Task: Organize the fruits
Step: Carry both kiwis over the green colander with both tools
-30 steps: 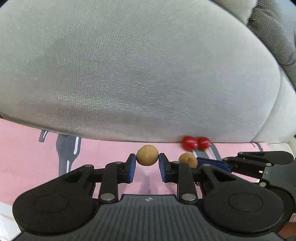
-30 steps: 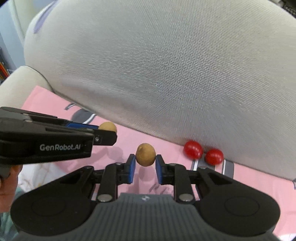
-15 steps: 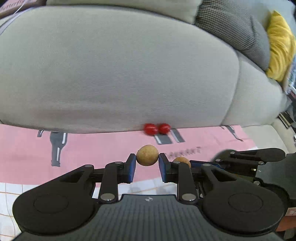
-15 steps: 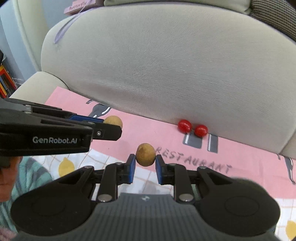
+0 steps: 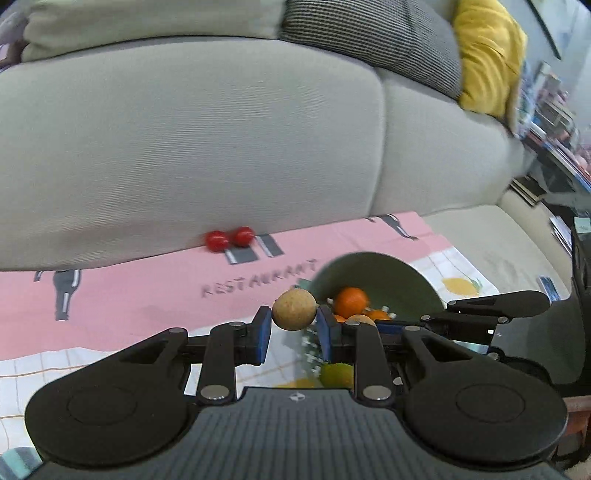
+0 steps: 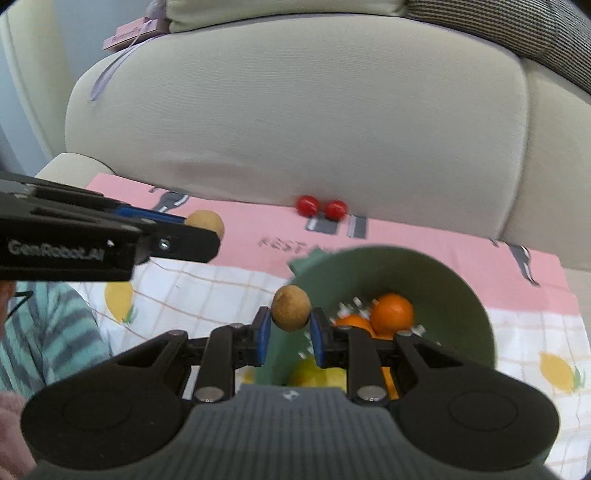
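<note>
My left gripper (image 5: 294, 328) is shut on a small round tan fruit (image 5: 294, 309), held above the printed cloth just left of a green bowl (image 5: 384, 269). My right gripper (image 6: 290, 326) is shut on a second tan fruit (image 6: 290, 308), hanging over the green bowl's (image 6: 461, 295) near left rim. The bowl holds oranges (image 6: 391, 314) and a yellow-green fruit (image 6: 314, 373). In the right wrist view the left gripper (image 6: 207, 236) reaches in from the left with its tan fruit (image 6: 205, 221). Two red cherry tomatoes (image 5: 229, 238) (image 6: 321, 206) lie against the sofa cushion.
A grey sofa back cushion (image 5: 184, 140) rises behind the pink and white cloth (image 5: 129, 295). A yellow pillow (image 5: 487, 59) and a checked pillow (image 5: 369, 33) sit at the upper right. A person's striped sleeve (image 6: 48, 332) is at the lower left.
Both grippers pulled back from the cushion and shifted right, each keeping its tan fruit. The green bowl with oranges came into view; the tomatoes now lie farther away.
</note>
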Demonstrator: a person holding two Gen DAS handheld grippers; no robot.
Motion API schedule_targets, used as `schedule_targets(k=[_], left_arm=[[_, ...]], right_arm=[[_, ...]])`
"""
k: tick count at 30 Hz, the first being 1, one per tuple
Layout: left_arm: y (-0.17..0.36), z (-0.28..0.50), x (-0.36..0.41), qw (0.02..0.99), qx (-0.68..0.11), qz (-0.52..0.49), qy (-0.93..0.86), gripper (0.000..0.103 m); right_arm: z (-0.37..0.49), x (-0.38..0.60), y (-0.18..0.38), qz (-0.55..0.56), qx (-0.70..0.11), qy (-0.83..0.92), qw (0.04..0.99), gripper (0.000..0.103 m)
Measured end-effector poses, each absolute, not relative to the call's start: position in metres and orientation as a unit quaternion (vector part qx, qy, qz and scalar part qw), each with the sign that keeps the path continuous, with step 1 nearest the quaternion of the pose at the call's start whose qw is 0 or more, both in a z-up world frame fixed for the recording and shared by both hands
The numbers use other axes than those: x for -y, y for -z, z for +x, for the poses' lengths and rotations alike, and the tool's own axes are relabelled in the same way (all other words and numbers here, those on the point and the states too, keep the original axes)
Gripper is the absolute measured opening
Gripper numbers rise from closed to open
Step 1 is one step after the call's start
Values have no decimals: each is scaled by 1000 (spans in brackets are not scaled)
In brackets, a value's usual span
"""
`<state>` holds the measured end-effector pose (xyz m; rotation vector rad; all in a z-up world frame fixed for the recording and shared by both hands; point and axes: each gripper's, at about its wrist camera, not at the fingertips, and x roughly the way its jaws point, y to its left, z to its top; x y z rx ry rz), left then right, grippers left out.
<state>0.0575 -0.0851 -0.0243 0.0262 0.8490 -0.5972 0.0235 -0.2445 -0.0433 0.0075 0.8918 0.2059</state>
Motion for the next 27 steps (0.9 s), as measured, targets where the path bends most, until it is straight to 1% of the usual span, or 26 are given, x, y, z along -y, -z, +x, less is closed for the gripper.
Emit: schedule_targets(k=[11, 27], left_arm=[[28, 34, 119, 844, -419, 28, 333, 30], [60, 43, 156, 790, -475, 55, 383, 30]], right_arm=[[-6, 282, 54, 6, -446, -76, 892, 20], [-3, 314, 75, -30, -494, -84, 865, 20]])
